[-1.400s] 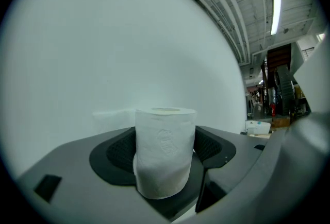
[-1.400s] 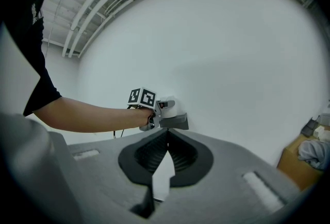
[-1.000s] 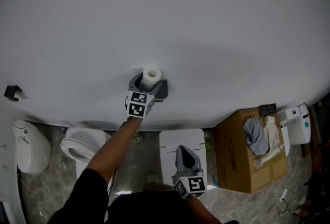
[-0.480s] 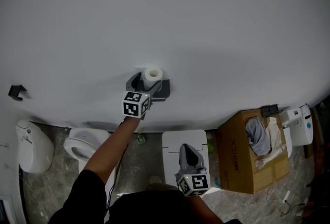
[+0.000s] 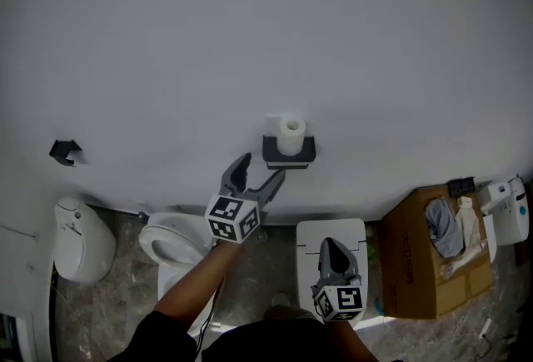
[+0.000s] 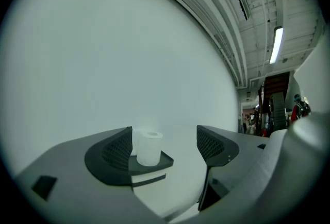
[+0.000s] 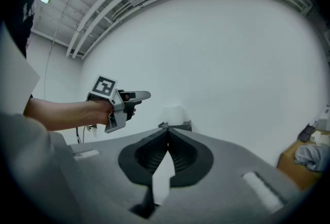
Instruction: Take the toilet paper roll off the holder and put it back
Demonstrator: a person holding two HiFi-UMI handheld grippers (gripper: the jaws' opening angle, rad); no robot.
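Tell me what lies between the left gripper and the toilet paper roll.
Head view: bare wall, then the holder edge, between left gripper and toilet paper roll.

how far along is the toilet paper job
Done, by the look of it: the toilet paper roll stands on the holder. In hand: nothing; the left gripper, at the roll a second ago, has backed off with jaws open, and the right gripper is shut, empty. Left: seemingly nothing.
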